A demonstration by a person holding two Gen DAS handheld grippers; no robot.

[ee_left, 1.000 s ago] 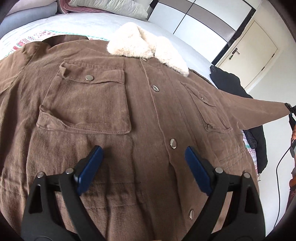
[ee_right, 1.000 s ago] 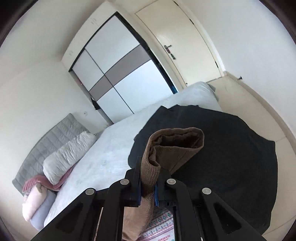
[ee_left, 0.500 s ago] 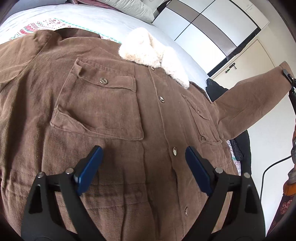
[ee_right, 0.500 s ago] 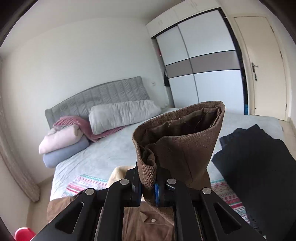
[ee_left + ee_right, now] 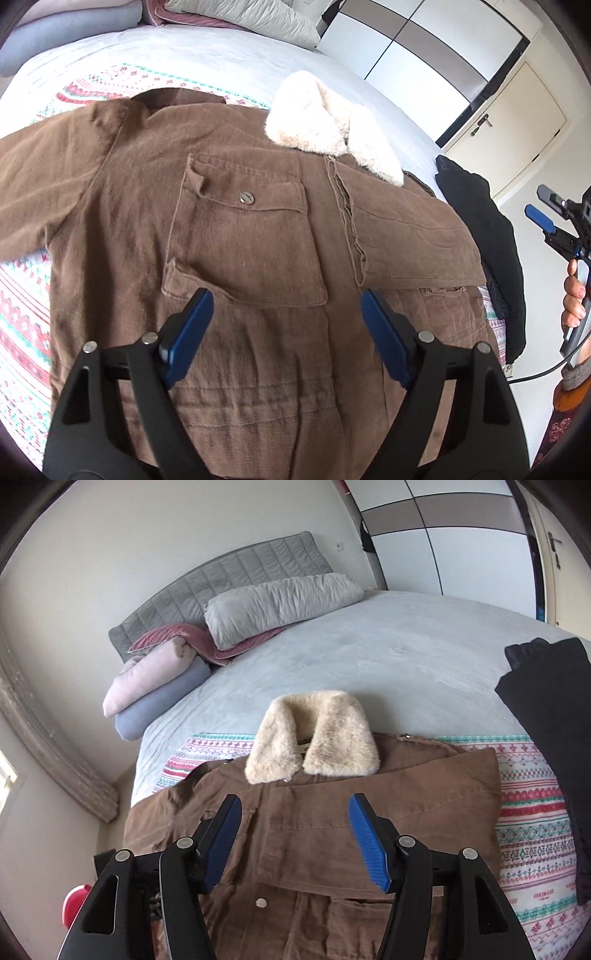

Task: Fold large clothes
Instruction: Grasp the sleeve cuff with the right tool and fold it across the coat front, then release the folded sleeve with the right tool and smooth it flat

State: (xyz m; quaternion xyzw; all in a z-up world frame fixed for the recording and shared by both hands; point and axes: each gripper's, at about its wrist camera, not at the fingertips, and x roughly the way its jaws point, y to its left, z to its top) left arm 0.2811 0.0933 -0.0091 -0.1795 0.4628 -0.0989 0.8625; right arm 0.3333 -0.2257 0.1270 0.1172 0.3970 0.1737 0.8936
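Observation:
A brown jacket point(image 5: 258, 240) with a cream fur collar point(image 5: 325, 118) lies face up and buttoned on the bed. One sleeve point(image 5: 406, 236) is folded across its chest, below the collar. My left gripper point(image 5: 286, 299) hovers over the lower front; its jaws are closing a little with nothing between them. In the right wrist view my right gripper point(image 5: 294, 801) hangs above the jacket point(image 5: 332, 842) and the folded sleeve point(image 5: 388, 794), jaws opening and empty. The left wrist view shows the right gripper point(image 5: 539, 203) off the bed's right side, in a person's hand point(image 5: 574, 295).
A patterned blanket point(image 5: 528, 834) lies under the jacket on the grey bed point(image 5: 369, 657). A black garment point(image 5: 546, 686) rests at the right edge. Pillows and folded blankets point(image 5: 280, 602) are stacked at the headboard. A red object point(image 5: 75, 901) sits on the floor at the left.
The right gripper swung the held sleeve from out at the side over the jacket's chest and let it go; its jaws now stand apart. The left gripper drew back slightly.

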